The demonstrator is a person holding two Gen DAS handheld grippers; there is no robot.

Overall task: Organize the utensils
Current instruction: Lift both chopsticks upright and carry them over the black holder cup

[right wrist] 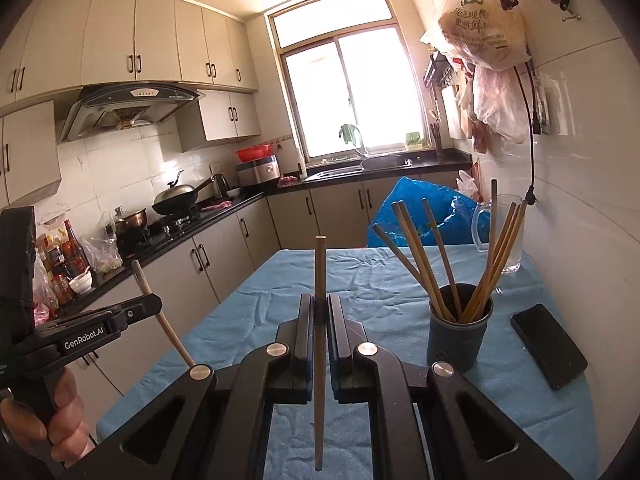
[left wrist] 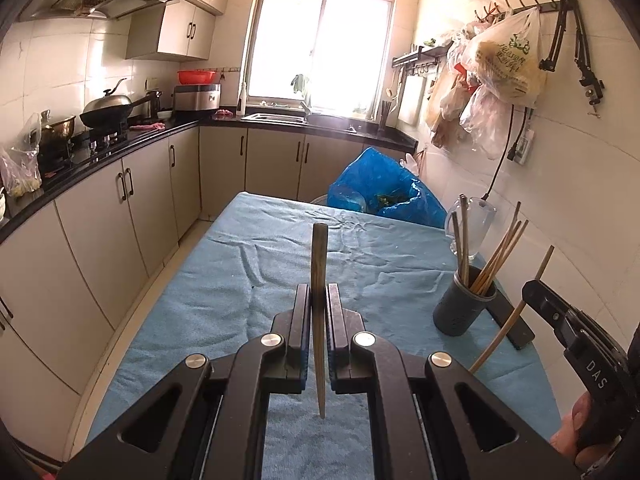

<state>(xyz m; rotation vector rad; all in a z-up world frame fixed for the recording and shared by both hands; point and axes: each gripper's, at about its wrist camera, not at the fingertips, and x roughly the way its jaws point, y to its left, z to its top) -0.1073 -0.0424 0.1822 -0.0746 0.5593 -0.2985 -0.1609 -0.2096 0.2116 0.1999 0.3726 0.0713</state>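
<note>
My left gripper (left wrist: 319,294) is shut on a brown chopstick (left wrist: 319,256) and holds it upright above the blue cloth table (left wrist: 240,280). My right gripper (right wrist: 319,300) is shut on a second chopstick (right wrist: 319,264), also upright over the table. A dark round holder (left wrist: 464,304) with several chopsticks stands at the table's right side; it also shows in the right wrist view (right wrist: 458,336). The right gripper (left wrist: 534,292) shows right of the holder in the left wrist view. The left gripper (right wrist: 154,304) shows at far left in the right wrist view.
A black phone (right wrist: 548,344) lies right of the holder. A clear glass jug (right wrist: 502,232) stands behind it by the tiled wall. A blue plastic bag (left wrist: 380,192) sits past the table's far end. Kitchen counters (left wrist: 120,148) run along the left.
</note>
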